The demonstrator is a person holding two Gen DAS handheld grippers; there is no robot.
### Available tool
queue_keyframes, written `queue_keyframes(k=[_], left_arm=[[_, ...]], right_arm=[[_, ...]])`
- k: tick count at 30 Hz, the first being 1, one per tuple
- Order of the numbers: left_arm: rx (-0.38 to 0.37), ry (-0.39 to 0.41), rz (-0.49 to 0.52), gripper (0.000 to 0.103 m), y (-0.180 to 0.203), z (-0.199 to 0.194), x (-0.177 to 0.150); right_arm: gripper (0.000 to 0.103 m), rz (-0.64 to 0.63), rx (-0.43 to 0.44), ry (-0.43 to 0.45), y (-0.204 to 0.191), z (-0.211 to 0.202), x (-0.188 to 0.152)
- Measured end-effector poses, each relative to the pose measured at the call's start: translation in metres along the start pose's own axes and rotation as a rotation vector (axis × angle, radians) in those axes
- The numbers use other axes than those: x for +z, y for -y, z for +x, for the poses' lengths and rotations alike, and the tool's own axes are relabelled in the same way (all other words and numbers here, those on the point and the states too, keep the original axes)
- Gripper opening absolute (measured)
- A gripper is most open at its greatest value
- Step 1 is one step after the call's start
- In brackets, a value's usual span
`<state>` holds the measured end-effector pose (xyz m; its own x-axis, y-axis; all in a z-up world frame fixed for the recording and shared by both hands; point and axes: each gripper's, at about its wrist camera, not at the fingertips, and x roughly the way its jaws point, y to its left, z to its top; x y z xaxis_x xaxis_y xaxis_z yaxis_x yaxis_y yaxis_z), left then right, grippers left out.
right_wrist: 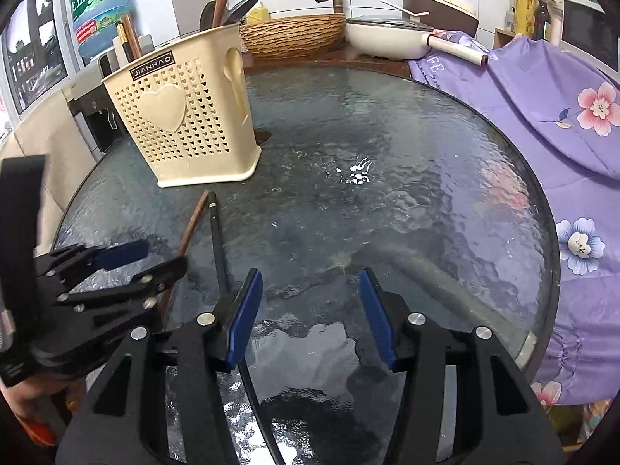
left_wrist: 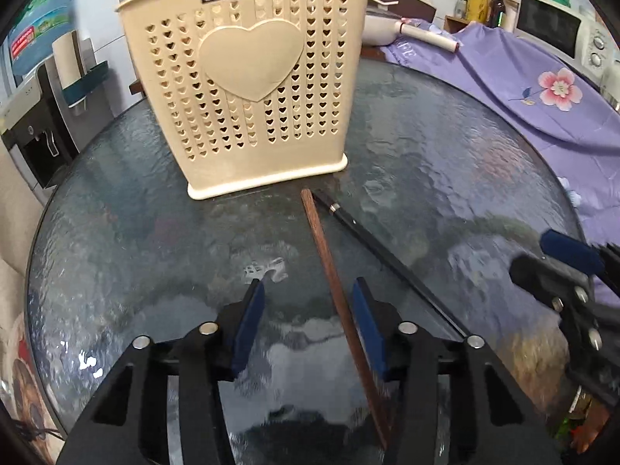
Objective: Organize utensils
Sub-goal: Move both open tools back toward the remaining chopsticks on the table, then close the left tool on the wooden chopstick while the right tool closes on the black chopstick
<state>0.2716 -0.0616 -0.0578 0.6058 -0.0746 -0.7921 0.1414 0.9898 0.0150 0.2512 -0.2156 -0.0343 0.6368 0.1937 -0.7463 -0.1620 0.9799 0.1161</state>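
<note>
The left gripper (left_wrist: pixel 308 290) has its fingers (left_wrist: pixel 252 321) spread wide over the glass counter (left_wrist: pixel 445 162), holding nothing. A brown chopstick (left_wrist: pixel 329 267) lies flat on the glass and runs back between them, close along the inner face of the right-hand pad; whether it touches the pad cannot be told. Just beside it a black chopstick (left_wrist: pixel 372 232) lies at a slant, the two tips near each other and both close in front of the holder (left_wrist: pixel 248 89).

The right gripper (right_wrist: pixel 310 283) is also spread wide and empty above bare glass, with the black chopstick (right_wrist: pixel 219 240) passing by its left finger (right_wrist: pixel 244 310). The left gripper (right_wrist: pixel 128 263) shows at the left edge of that view, over the brown chopstick (right_wrist: pixel 192 224).

The cream holder (right_wrist: pixel 186 116) stands upright on the counter, with utensils (right_wrist: pixel 228 7) standing in it. A purple floral cloth (right_wrist: pixel 542 97) drapes along the counter's right side.
</note>
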Motion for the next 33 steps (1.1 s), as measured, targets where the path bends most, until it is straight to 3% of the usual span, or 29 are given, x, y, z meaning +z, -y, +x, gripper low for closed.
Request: queue_keyframes(k=[8,19,23,33], left_arm=[[0.01,-0.012,0.01,0.023,-0.01,0.012,0.017],[0.008,-0.024,0.004,0.017,-0.046,0.011,0.017],[-0.005,-0.029,0.005,0.017,-0.048,0.014,0.021],[-0.021,-0.033,0.026,0.017,-0.046,0.015,0.022]], right_arm=[[0.053,-0.052,0.06,-0.029,-0.015,0.013,0.003],[0.052,-0.205,0.115,-0.115,-0.061,0.053,0.018],[0.043,-0.255,0.113,-0.135,-0.074,0.066,0.025],[0.035,-0.297,0.124,-0.136,-0.089,0.086,0.045]])
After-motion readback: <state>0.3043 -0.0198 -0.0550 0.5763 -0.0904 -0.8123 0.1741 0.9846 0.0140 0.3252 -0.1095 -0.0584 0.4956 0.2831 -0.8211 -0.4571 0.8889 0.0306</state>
